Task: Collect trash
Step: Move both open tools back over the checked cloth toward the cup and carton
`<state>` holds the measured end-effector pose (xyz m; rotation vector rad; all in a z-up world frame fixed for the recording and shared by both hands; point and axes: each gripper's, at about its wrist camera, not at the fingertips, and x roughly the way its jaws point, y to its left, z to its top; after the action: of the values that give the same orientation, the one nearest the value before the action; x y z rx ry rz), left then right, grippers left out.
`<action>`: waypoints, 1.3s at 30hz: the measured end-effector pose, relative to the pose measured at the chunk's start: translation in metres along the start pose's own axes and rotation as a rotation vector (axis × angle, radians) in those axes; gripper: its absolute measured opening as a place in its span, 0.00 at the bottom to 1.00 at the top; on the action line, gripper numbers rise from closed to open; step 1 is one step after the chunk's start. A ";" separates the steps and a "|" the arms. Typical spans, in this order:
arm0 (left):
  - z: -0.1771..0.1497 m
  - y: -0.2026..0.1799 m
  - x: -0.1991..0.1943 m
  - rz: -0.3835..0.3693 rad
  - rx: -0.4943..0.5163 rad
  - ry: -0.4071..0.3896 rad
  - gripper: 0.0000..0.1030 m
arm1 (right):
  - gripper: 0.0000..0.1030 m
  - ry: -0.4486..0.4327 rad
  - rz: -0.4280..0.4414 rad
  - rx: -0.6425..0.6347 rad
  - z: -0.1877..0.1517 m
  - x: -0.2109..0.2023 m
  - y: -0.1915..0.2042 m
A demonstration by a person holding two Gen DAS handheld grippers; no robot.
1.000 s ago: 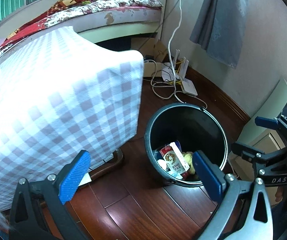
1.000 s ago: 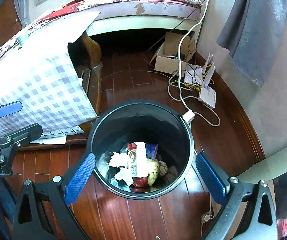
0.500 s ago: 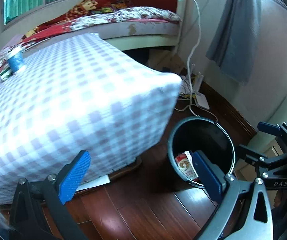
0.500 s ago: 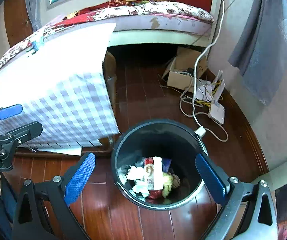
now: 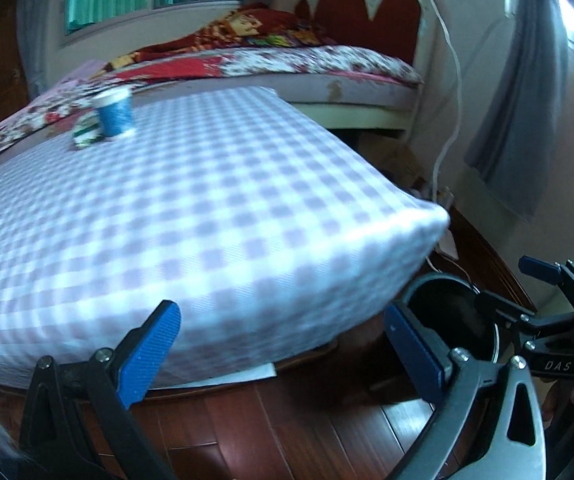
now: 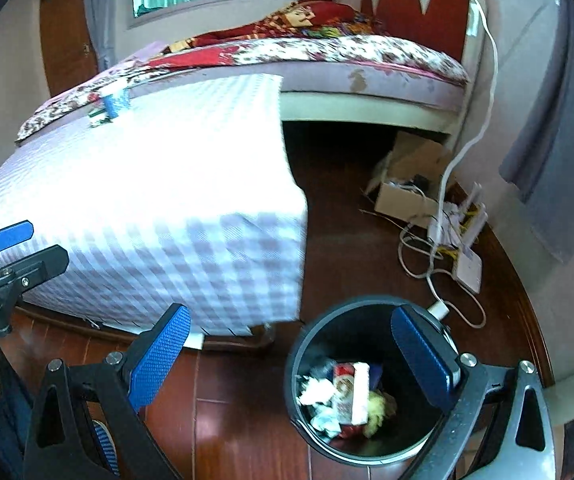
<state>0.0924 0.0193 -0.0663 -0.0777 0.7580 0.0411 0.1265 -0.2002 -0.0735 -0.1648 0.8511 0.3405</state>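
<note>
A black round bin (image 6: 319,364) stands on the wooden floor, holding crumpled paper, a red and white carton (image 6: 351,396) and other scraps; in the left wrist view the bin (image 5: 443,304) shows only partly behind the table corner. A blue paper cup (image 5: 115,112) and a small green and white wrapper (image 5: 85,136) sit on the far side of the checked tablecloth (image 5: 207,216); the cup (image 6: 115,100) also appears in the right wrist view. My left gripper (image 5: 283,348) is open and empty, low before the table edge. My right gripper (image 6: 291,352) is open and empty above the bin.
A bed (image 6: 327,56) with a flowered cover lies behind the table. A cardboard box (image 6: 411,184), white cables and a router (image 6: 467,264) clutter the floor by the right wall. A grey cloth (image 5: 527,120) hangs on that wall.
Both grippers have risen and tilted up from the bin toward the table. The tabletop with the cup has come into view, and the bin has slid to the lower right.
</note>
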 end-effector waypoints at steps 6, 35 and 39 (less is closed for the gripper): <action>0.008 0.040 -0.013 0.070 -0.052 -0.035 0.99 | 0.99 -0.041 0.034 -0.029 0.018 0.003 0.029; 0.093 0.214 -0.002 0.333 -0.242 -0.113 0.99 | 0.99 -0.028 0.211 -0.177 0.173 0.084 0.173; 0.102 0.241 0.022 0.348 -0.244 -0.091 0.99 | 0.99 -0.057 0.228 -0.229 0.192 0.108 0.198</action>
<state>0.1627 0.2683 -0.0211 -0.1742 0.6658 0.4662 0.2568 0.0627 -0.0321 -0.2705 0.7751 0.6540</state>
